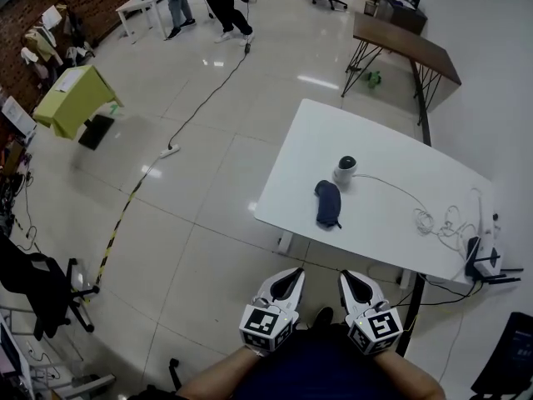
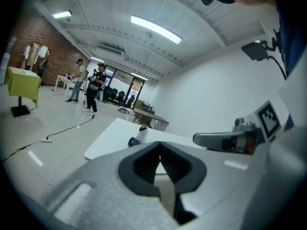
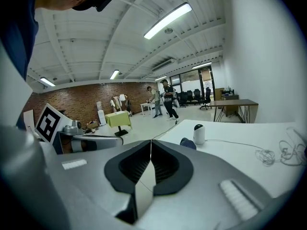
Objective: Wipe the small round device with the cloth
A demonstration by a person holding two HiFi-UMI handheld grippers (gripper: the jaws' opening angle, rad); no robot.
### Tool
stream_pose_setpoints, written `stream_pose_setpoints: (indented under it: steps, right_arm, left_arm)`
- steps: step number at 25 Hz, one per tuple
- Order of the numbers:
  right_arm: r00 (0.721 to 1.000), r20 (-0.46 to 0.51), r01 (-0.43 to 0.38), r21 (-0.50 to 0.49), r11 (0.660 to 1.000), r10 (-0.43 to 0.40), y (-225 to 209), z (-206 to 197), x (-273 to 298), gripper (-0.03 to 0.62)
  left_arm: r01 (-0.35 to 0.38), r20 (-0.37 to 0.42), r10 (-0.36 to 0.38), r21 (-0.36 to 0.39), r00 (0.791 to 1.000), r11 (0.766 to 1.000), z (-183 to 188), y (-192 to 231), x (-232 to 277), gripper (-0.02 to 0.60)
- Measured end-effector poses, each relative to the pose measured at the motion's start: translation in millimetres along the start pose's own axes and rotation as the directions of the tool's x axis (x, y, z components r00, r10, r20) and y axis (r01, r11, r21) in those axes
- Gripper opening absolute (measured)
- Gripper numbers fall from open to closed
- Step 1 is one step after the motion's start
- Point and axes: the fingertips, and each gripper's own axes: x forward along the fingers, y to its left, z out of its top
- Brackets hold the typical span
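Observation:
A small round white device (image 1: 346,168) with a dark top stands on the white table (image 1: 316,140), a thin cable running from it to the right. A dark blue cloth (image 1: 328,202) lies bunched just in front of it. The device (image 3: 198,133) and the cloth (image 3: 187,143) also show in the right gripper view, and the device (image 2: 142,132) and the cloth (image 2: 134,141) show small in the left gripper view. My left gripper (image 1: 289,277) and right gripper (image 1: 351,280) are side by side short of the table's near edge, both shut and empty.
Coiled white cable (image 1: 439,221) and a small black stand (image 1: 485,261) lie at the table's right end. A brown desk (image 1: 405,45) stands beyond. A floor cable with a power strip (image 1: 170,150), a yellow-draped stand (image 1: 75,100), a black chair (image 1: 42,290) and people (image 1: 225,2) are to the left.

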Motion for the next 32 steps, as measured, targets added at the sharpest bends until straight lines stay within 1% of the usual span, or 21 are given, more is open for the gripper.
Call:
stream_pose_setpoints:
  steps: [2,4,6,10,14,17,21,23,27,29,32]
  right_arm:
    - [1.000,-0.008,-0.004,-0.006,1.000,0.004,1,-1,3,0.012]
    - [1.000,-0.021,-0.013,-0.019,1.000,0.013,-2,-6,5,0.012]
    - [1.000,-0.020,-0.014,-0.005,1.000,0.013,-5,-4,9,0.012]
    - [1.000,0.000,-0.018,0.015,1.000,0.018,-23,1,20,0.012]
    - [0.998,0.030,-0.048,0.044,0.998,0.047,-39,16,34,0.012]
    - [0.997,0.041,-0.063,0.041,0.997,0.061,-60,29,45,0.012]
    - [0.995,0.076,-0.064,0.059,0.996,0.059,-97,55,54,0.012]
    - [0.994,0.086,-0.066,0.066,0.996,0.060,-117,58,57,0.012]
    - [0.994,0.077,-0.089,0.084,0.992,0.083,-144,56,61,0.012]
    - [0.992,0.076,-0.107,0.097,0.990,0.100,-155,51,62,0.012]
    - [0.991,0.077,-0.119,0.091,0.989,0.112,-167,53,64,0.012]
  left_arm:
    - [-0.015,-0.006,0.015,-0.017,1.000,1.000,5,4,1,0.003]
    - [0.000,-0.004,0.000,-0.012,1.000,1.000,1,6,5,0.003]
    - [0.017,-0.005,-0.017,0.006,1.000,1.000,-7,7,11,0.003]
    - [0.019,-0.039,-0.018,0.035,0.999,0.999,-6,4,24,0.003]
    - [-0.007,-0.021,0.009,0.071,1.000,0.997,6,7,43,0.003]
    - [-0.029,-0.014,0.030,0.091,0.999,0.995,20,7,62,0.003]
    - [-0.058,-0.025,0.060,0.093,0.998,0.994,42,-5,96,0.003]
    - [-0.050,-0.018,0.052,0.119,0.998,0.992,39,-8,114,0.003]
    - [-0.076,0.005,0.076,0.135,0.997,0.988,53,-22,137,0.002]
    - [-0.077,0.002,0.077,0.147,0.997,0.986,45,-24,145,0.003]
    - [-0.106,-0.011,0.109,0.130,0.994,0.986,46,-27,154,0.003]
